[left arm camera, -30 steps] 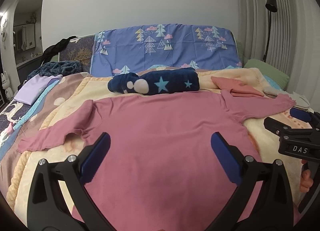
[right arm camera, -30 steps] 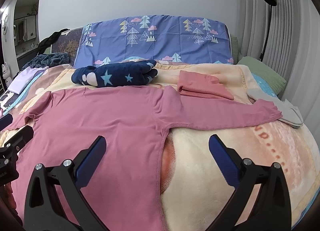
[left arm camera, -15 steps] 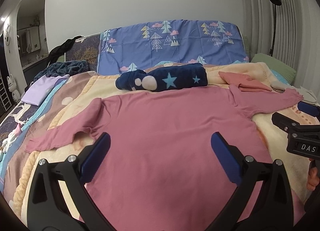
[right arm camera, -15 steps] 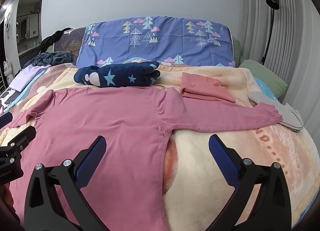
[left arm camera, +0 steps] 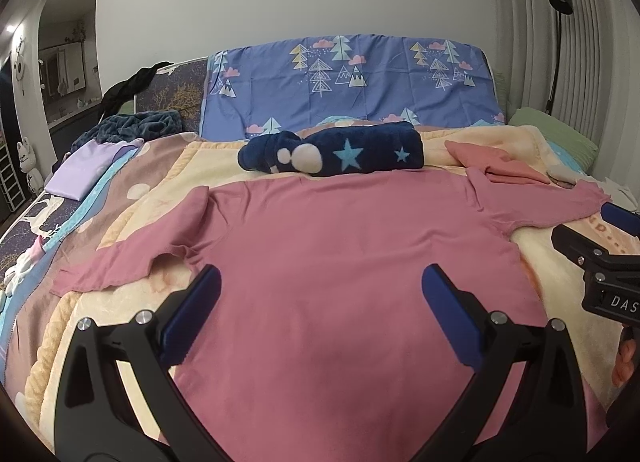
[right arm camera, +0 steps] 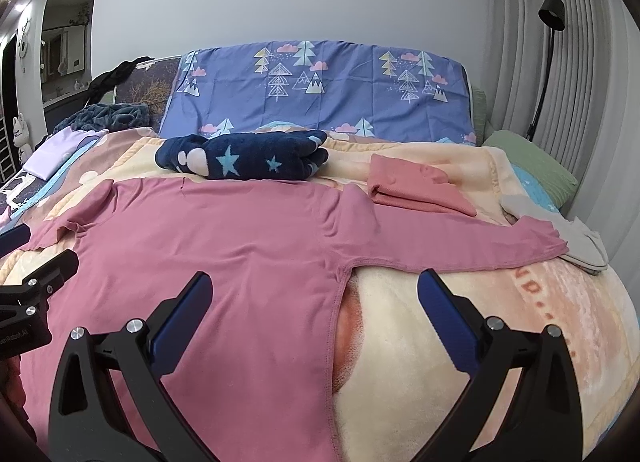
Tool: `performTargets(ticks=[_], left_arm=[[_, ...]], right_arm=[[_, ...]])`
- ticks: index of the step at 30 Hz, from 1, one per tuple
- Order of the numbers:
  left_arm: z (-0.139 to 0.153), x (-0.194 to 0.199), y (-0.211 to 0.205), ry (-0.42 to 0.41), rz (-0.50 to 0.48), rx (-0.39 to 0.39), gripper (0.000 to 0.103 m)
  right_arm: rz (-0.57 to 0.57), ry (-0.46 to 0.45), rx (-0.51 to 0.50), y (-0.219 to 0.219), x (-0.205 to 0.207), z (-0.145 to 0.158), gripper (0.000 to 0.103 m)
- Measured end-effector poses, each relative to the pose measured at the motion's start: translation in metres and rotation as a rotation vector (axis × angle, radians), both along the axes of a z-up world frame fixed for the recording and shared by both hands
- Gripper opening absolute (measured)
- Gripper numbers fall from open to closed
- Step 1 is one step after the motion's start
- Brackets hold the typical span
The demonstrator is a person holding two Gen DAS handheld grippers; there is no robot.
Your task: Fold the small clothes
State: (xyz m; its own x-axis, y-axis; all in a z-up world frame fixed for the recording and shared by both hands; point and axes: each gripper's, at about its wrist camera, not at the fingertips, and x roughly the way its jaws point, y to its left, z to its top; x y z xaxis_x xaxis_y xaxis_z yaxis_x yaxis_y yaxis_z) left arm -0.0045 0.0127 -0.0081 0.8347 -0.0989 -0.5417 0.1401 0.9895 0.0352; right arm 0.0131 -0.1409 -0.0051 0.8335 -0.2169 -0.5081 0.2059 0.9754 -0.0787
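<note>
While the pink shirt point(left arm camera: 340, 262) lies spread flat on the bed point(right arm camera: 500, 322), unfolded, the left gripper point(left arm camera: 318, 294) and right gripper point(right arm camera: 314, 294) hover over it, both spread and holding nothing, so the next move calls for pinching a sleeve point(right arm camera: 460, 242).

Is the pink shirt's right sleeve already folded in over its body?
No, in the right wrist view the pink shirt lies flat with its right sleeve stretched straight out across the blanket.

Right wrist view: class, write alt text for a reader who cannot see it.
A pink long-sleeved shirt lies spread flat on a blanket-covered bed, below the open right gripper. Behind it sit a navy star-print roll and a folded pink garment.
</note>
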Motion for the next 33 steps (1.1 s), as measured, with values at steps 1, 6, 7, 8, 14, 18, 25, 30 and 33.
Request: performTargets(ticks=[1,6,7,8,14,18,25,30,33], left_arm=[[0.0,0.0,0.0,0.002,-0.005,0.0,0.101],[-0.003,0.0,-0.002,0.009,-0.013,0.002,0.101],[-0.004,0.0,-0.002,0.01,-0.013,0.0,0.101],[-0.004,0.001,-0.001,0.011,-0.011,-0.001,0.101],[-0.007,0.001,0.0,0.016,-0.008,-0.003,0.101],[-0.009,0.002,0.001,0.02,-0.009,-0.004,0.101],[-0.012,0.003,0.003,0.025,-0.003,-0.015,0.101],[-0.013,0.005,0.003,0.03,-0.004,-0.015,0.101],[-0.015,0.006,0.004,0.034,-0.007,-0.015,0.101]], right_arm=[[0.003,0.001,0.001,0.001,0.0,0.0,0.102],[0.01,0.005,-0.004,0.004,0.001,-0.001,0.102],[0.01,0.006,-0.003,0.004,0.001,-0.001,0.102],[0.01,0.005,-0.003,0.004,0.001,-0.001,0.102],[0.005,0.015,0.003,0.005,0.003,-0.005,0.102],[0.007,0.023,0.007,0.005,0.004,-0.007,0.102],[0.007,0.03,0.005,0.008,0.005,-0.008,0.102],[0.011,0.038,-0.002,0.009,0.007,-0.009,0.102],[0.012,0.043,-0.003,0.01,0.008,-0.01,0.102]])
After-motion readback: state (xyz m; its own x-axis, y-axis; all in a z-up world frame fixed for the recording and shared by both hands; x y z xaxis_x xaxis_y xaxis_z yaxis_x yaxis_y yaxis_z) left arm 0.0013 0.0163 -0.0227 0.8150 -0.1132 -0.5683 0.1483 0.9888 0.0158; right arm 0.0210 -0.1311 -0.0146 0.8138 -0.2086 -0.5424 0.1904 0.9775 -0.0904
